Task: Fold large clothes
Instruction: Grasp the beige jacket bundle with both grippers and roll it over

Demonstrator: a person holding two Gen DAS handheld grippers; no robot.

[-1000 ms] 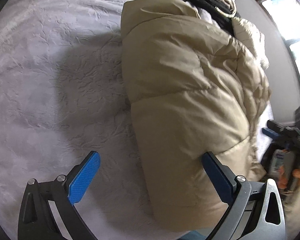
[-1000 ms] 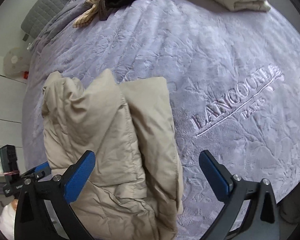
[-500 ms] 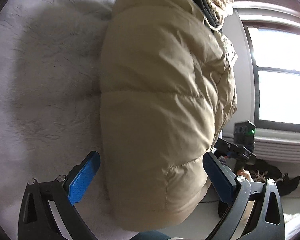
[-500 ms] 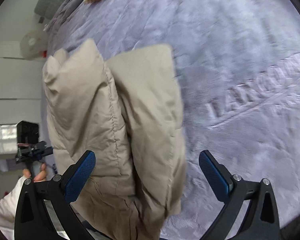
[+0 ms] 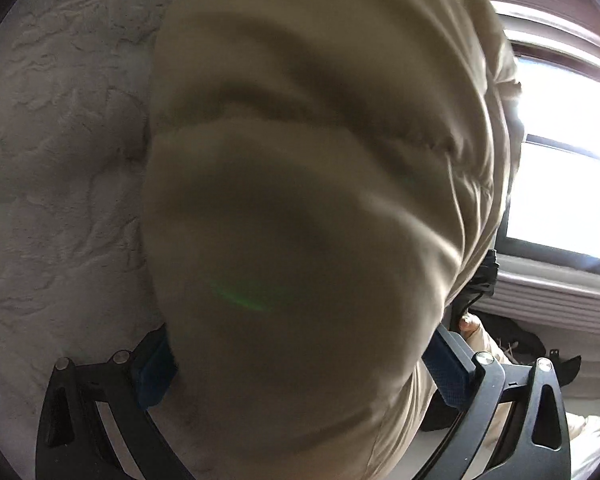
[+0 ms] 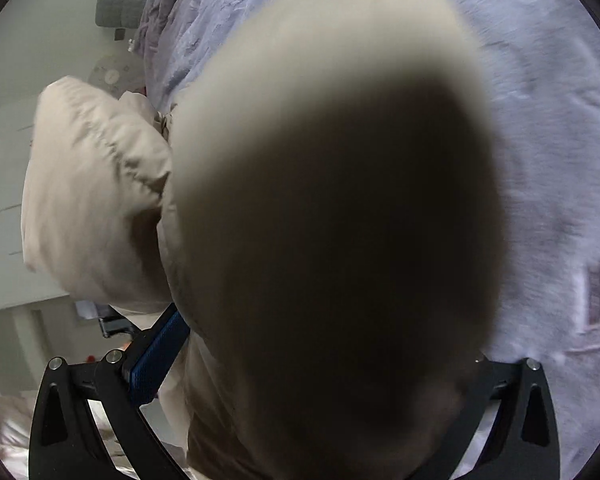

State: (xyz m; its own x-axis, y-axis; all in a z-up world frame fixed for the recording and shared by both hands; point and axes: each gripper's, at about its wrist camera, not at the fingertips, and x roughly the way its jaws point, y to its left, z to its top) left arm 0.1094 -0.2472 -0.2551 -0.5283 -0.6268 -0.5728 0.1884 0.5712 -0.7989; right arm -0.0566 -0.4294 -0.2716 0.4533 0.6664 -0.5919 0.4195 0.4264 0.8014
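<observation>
Both claws stood wide apart: left claw point(image 5: 300, 376) straddled the puffy beige jacket point(image 5: 320, 160), pads touching it; right claw point(image 6: 312, 356) likewise, over the bed point(image 6: 560, 160).

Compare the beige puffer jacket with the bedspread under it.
The beige puffer jacket is tan, smooth and puffy with stitched quilt seams; the bedspread is pale lilac, plush and embossed. The jacket bulges up close between each claw's blue pads, filling both views; the bedspread lies flat and spread wide. Both are soft textiles.
</observation>
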